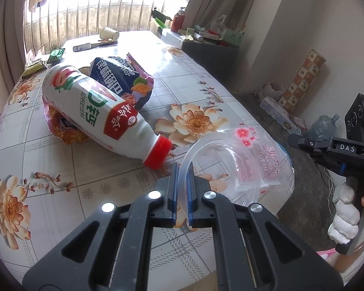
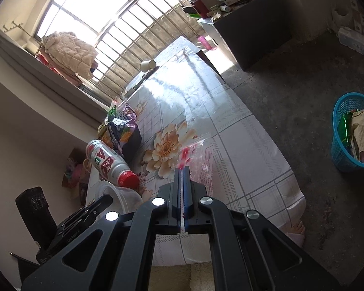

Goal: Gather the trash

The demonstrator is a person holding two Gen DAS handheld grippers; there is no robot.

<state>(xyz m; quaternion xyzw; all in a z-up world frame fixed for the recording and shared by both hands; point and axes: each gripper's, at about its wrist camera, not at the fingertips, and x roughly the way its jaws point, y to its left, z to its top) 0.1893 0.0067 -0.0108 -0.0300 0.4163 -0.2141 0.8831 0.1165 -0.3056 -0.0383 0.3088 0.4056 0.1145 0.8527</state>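
Inspector: Presently, in the left wrist view, the left gripper (image 1: 182,169) sits at lower centre with its blue-lined jaws clamped on the near rim of a clear plastic bowl (image 1: 220,169). The rim wall passes between the pads.

Clerk: And where does the bowl lie?

Inspector: Right of centre, at the near right edge of the floral-cloth table (image 1: 97,194). It overlaps a clear printed plastic bag (image 1: 267,155), which shows through and beyond it.

Clerk: Other trash?

Inspector: A white drink bottle (image 1: 97,111) with a red cap lies on its side left of centre, cap pointing at the bowl, body resting on a dark snack bag (image 1: 131,80). A paper cup (image 1: 109,34) lies tipped at the far end, top centre.

Clerk: The right gripper?

Inspector: In the right wrist view the right gripper (image 2: 183,169) is at lower centre, jaws pressed together on the edge of the clear printed plastic bag, a thin sliver of it showing in the seam. From the left view its body appears at the right edge, held by a hand (image 1: 344,215) in a white glove.

Clerk: Any receptacle?

Inspector: A blue basket (image 2: 339,150) stands on the floor at the right edge of the right view, well apart from the table, wrappers inside.
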